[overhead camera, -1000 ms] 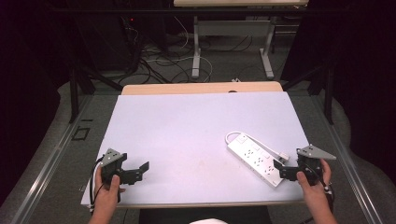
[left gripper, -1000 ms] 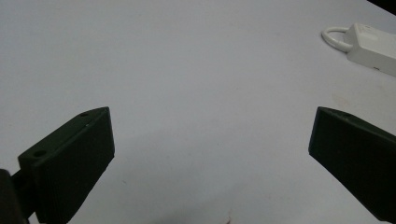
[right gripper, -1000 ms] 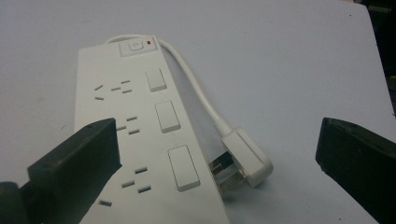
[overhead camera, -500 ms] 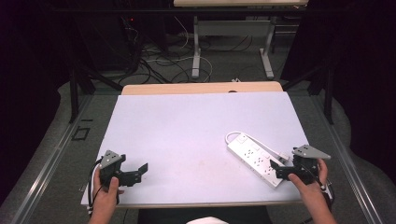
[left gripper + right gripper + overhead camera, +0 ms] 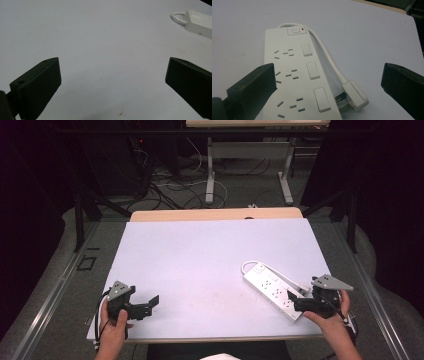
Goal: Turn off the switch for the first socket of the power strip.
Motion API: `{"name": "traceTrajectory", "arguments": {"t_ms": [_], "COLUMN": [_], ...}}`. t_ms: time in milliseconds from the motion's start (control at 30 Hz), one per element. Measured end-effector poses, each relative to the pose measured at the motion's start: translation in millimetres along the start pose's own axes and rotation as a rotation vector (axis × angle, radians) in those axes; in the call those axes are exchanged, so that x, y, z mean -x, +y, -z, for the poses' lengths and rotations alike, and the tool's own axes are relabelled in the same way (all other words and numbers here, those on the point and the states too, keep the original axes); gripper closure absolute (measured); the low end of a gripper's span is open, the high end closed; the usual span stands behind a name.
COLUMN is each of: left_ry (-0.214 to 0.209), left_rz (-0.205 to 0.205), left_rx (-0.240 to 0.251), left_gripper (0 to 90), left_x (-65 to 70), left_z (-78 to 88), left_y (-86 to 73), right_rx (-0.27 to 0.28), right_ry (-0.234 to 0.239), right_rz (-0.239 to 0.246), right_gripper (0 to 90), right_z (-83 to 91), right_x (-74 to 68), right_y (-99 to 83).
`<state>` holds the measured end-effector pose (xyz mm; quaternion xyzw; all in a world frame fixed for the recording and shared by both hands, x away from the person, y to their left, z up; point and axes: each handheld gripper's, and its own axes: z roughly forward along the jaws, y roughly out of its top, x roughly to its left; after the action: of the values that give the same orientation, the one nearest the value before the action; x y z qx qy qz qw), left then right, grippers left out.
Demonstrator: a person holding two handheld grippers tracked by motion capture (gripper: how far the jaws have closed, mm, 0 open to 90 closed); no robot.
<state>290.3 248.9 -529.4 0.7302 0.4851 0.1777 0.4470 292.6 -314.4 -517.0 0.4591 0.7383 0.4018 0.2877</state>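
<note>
Resting on the white desk (image 5: 210, 255), toward its near right corner, is one white power strip (image 5: 272, 290), lying flat and set at a diagonal. Its cable (image 5: 250, 265) loops out from the far end and runs back along the right side of the body. In the right gripper view the strip (image 5: 294, 75) shows three rocker switches in a row, socket holes to their left, a master button with a small red light at the far end, and its own white plug (image 5: 353, 96) lying on the desk just beside the near end.

Right hand-held gripper (image 5: 306, 301): held in the person's right hand (image 5: 332, 320) at the near end of the strip, jaws wide apart and holding nothing. In its own view the left jaw sits over the strip's near left edge while the right jaw stands clear over bare desk; whether the left jaw touches the strip cannot be told.

Left hand-held gripper (image 5: 150, 304): held in the person's left hand (image 5: 115, 325) at the near left of the desk, well apart from the strip. Jaws wide apart, empty, with bare desk surface between them; the strip's far end (image 5: 197, 21) appears at the upper right of its view.

A wooden board edge (image 5: 215, 214) borders the desk's far side. Cables (image 5: 170, 180) lie on the floor beyond.
</note>
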Motion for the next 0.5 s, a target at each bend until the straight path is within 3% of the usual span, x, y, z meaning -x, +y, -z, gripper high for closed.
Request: {"name": "traceTrajectory", "arguments": {"t_ms": [200,500], "left_ry": [-0.002,-0.009], "left_rz": [-0.001,-0.006], "left_rx": [0.002,-0.005], "left_gripper": [0.1,0.1], "left_x": [0.9,3.3], "left_z": [-0.9,-3.5], "left_y": [0.3,1.0], "right_rx": [-0.009,-0.045], "right_ry": [-0.004,0.009], "right_rz": [-0.02,-0.003], "right_gripper": [0.0,0.0], "right_z": [2.4,3.0], "right_x": [-3.9,-4.8], "right_y": [7.8,15.7]}}
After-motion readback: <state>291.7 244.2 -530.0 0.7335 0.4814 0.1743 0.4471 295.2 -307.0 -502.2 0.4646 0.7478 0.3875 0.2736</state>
